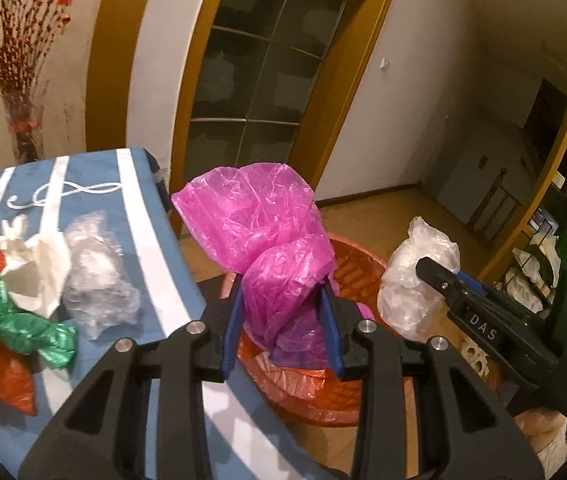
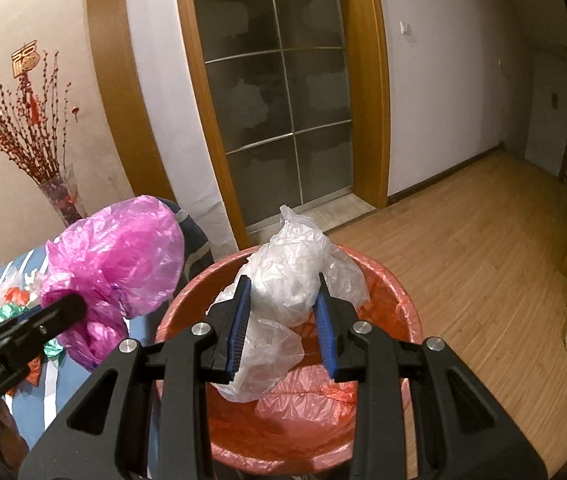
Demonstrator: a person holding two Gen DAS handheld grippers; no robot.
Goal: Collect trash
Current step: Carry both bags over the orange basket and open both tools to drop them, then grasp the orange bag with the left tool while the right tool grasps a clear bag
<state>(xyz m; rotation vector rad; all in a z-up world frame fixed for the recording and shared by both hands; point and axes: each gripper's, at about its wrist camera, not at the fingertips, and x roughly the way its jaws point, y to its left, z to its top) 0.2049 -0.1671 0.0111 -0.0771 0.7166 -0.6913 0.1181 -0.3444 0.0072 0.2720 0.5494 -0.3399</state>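
Midway: left gripper [image 1: 283, 320] clamps a pink bag [image 1: 259, 232], right gripper [image 2: 283, 320] clamps a clear bag [image 2: 291, 280], both over the red-lined bin [image 2: 395, 300]. Neither is dropped yet. More trash [image 1: 43, 280] waits on the striped table [image 1: 135, 184].

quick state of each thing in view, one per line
left gripper: shut on pink bag, above bin
right gripper: shut on clear bag, above bin
bin: open, red liner, looks empty
table: still holds trash
green wrap: on table, crumpled
white paper: on table, crumpled
clear wad: on table
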